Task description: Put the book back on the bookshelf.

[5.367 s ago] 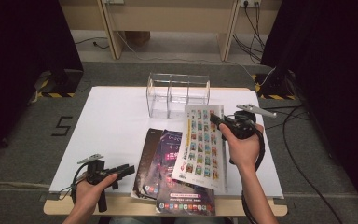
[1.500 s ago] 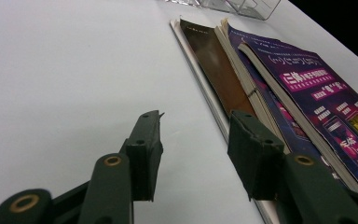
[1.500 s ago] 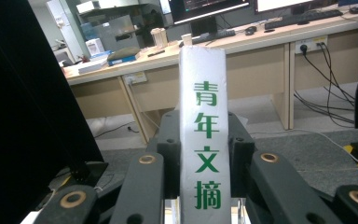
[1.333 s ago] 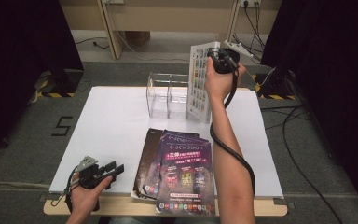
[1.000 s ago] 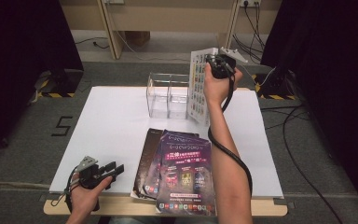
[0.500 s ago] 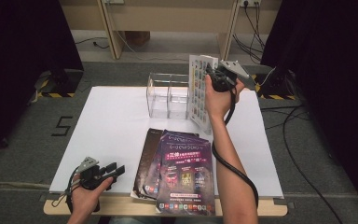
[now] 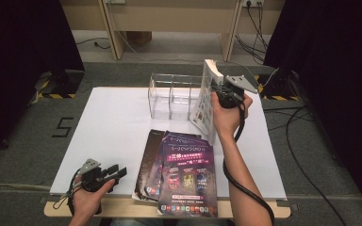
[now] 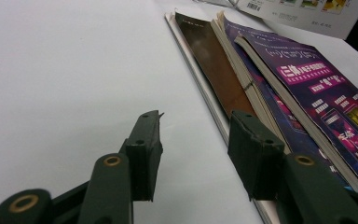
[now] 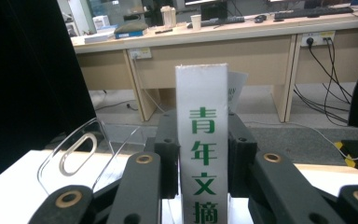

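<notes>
Lowered a little since half a second ago, and turned edge-on toward the clear organizer [image 7: 172,96]: thick white magazine [image 7: 206,101], upright, pinched at the spine by right gripper [image 7: 218,91], black pads flat on both sides of the narrow spine with green characters [image 9: 202,149]. Glossy cover with small coloured pictures, lower edge hanging just above the right end of the organizer, transparent hard plastic with thin walls and open top. Left gripper [image 7: 118,173] unmoved at the near left corner of the white table [image 7: 113,122], jaws spread wide with nothing between, low over the smooth surface. Just beside it, fanned stack of flat magazines [image 7: 181,176], purple shiny cover on top, dark one beneath, near edge overhanging the table front. Wide bare surface on the left side.
</notes>
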Action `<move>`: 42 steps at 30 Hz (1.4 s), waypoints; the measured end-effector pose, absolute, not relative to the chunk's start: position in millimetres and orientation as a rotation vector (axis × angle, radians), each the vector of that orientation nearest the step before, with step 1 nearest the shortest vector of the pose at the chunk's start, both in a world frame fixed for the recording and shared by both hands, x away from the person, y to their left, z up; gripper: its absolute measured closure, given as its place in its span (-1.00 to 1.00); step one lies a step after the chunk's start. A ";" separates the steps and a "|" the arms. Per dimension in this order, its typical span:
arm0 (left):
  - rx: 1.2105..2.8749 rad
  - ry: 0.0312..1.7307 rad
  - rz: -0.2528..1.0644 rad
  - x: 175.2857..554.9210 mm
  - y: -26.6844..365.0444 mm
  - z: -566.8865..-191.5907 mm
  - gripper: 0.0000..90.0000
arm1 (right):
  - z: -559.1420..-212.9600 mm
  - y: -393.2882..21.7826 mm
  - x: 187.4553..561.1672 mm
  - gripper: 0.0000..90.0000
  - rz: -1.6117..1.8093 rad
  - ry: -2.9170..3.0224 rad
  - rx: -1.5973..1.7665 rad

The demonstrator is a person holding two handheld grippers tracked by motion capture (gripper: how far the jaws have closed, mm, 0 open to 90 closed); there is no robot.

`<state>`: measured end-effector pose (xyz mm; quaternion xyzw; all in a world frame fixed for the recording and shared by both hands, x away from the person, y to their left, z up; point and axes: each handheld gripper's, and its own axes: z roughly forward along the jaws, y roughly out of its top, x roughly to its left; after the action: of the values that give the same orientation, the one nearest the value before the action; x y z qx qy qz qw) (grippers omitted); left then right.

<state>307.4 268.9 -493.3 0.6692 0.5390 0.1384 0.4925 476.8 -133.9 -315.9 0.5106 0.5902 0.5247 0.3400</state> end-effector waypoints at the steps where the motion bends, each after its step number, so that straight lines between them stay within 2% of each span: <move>1: 1.624 1.309 0.335 307.3 268.9 -493.4 0.19 | -315.9 -134.9 474.9 0.59 1.367 1.543 1.334; 17: 1.619 1.310 0.333 306.4 268.7 -493.4 0.18 | -319.2 -151.7 437.5 0.56 1.332 1.628 1.372; 32: 1.620 1.312 0.328 306.8 269.2 -493.9 0.18 | -312.0 -159.5 455.1 0.40 1.310 1.667 1.415; 37: 1.620 1.312 0.325 307.0 269.3 -494.3 0.18 | -312.4 -159.8 459.6 0.43 1.295 1.661 1.434; 39: 1.621 1.311 0.324 307.1 269.2 -494.4 0.18 | -312.9 -160.2 460.5 0.47 1.285 1.658 1.443; 40: 1.623 1.311 0.323 307.2 269.2 -494.5 0.18 | -313.2 -160.7 462.5 0.56 1.260 1.663 1.442; 42: 1.622 1.311 0.321 307.3 269.0 -494.7 0.18 | -313.3 -160.6 463.4 0.58 1.252 1.665 1.441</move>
<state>307.3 269.0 -494.7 0.6686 0.5405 0.1324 0.4932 463.4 -160.6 -313.3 0.5428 0.6272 0.4716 0.2993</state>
